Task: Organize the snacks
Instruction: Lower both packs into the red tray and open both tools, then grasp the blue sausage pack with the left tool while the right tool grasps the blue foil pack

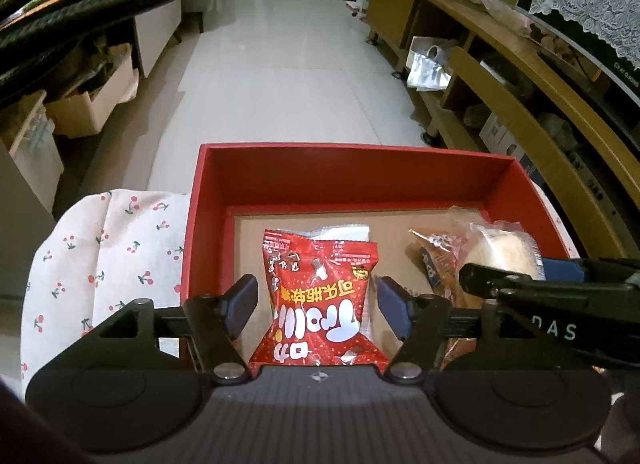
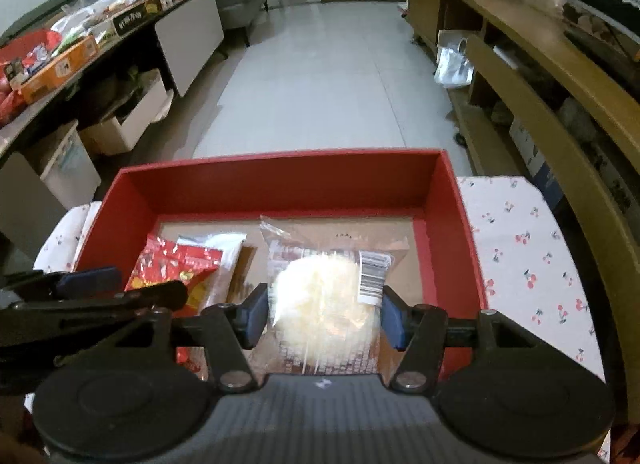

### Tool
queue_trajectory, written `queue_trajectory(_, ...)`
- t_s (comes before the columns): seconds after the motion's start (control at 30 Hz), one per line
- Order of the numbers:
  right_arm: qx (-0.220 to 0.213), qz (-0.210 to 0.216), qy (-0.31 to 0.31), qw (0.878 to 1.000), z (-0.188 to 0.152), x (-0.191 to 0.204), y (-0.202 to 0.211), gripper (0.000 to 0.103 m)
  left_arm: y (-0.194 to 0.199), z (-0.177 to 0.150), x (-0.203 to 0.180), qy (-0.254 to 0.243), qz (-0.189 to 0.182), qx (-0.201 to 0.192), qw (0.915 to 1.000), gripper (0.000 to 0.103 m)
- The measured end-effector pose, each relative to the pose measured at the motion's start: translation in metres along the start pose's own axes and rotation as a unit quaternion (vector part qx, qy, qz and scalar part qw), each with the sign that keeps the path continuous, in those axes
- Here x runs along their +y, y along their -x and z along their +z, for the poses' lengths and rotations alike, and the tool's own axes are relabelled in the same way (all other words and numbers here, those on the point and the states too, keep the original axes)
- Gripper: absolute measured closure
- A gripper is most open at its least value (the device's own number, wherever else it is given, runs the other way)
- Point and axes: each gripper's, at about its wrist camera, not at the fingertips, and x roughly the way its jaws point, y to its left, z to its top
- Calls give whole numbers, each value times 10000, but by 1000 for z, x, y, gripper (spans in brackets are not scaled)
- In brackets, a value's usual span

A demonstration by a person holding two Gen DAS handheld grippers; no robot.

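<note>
A red box [image 1: 352, 176] with a brown floor stands on a cherry-print cloth [image 1: 100, 256]. My left gripper [image 1: 318, 304] is open above the box, its fingers on either side of a red candy bag [image 1: 320, 304] without touching it. A white packet [image 1: 344, 233] lies under that bag. My right gripper [image 2: 322, 318] is open around a clear bag with a pale round pastry [image 2: 324, 304], which looks blurred. In the left wrist view the pastry bag [image 1: 504, 252] and an orange-brown packet [image 1: 440, 264] lie at the box's right. The red bag [image 2: 176, 268] shows in the right wrist view.
The red box [image 2: 280, 176] sits at the cloth's far edge, with white tiled floor [image 1: 280, 76] beyond. Wooden shelving [image 1: 500, 76] runs along the right. A cluttered counter with boxes [image 2: 60, 60] and storage bins [image 1: 92, 104] runs along the left.
</note>
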Motion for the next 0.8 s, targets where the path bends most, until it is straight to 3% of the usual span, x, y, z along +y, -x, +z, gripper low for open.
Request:
queue_trajectory(0.4,-227,66,-141,9996,6,-3,21,26,15,2,2,116,-120,-115,9998,23)
queue_trajectory(0.8,-62,13,299,9995,-30,21,53,26,53,-26,8,102,-219,-103,9997,20)
